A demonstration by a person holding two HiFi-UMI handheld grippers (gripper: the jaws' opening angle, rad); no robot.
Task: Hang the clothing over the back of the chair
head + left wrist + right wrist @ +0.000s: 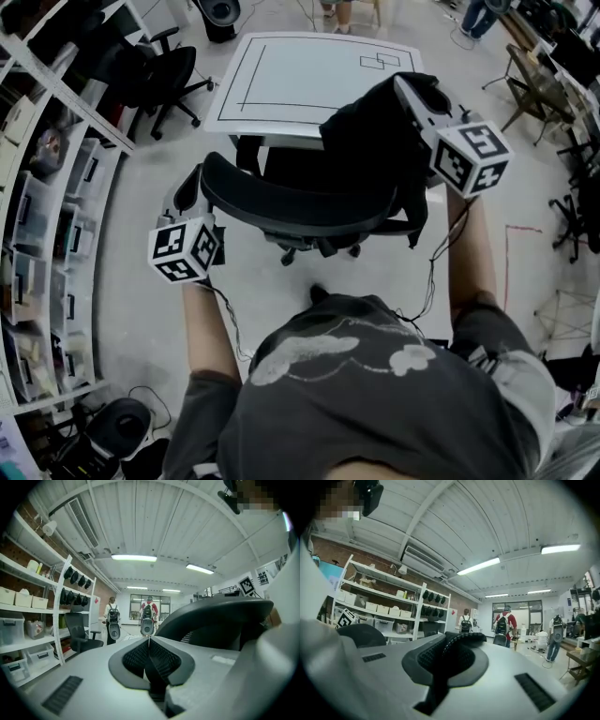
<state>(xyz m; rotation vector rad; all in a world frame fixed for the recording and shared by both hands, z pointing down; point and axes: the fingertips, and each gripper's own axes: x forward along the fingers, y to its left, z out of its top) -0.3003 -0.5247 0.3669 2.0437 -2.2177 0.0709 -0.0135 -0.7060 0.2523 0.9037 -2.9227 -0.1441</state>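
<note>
The right tool (457, 641) is clamped shut, apparently on a fold of the black clothing (370, 141). The clothing hangs bunched from it, above the right end of the chair back (300, 202). The left tool (149, 641) is closed on nothing, just beside the chair back's left end. The garment is lifted but not yet draped; carrying it over the chair back and letting go look like what remains. Its long axis seems to run downward from the grip, with a loose end trailing past the chair back's right end.

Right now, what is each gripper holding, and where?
Right gripper pinches the black clothing by an upper edge; left gripper holds nothing, fingers shut.
</note>
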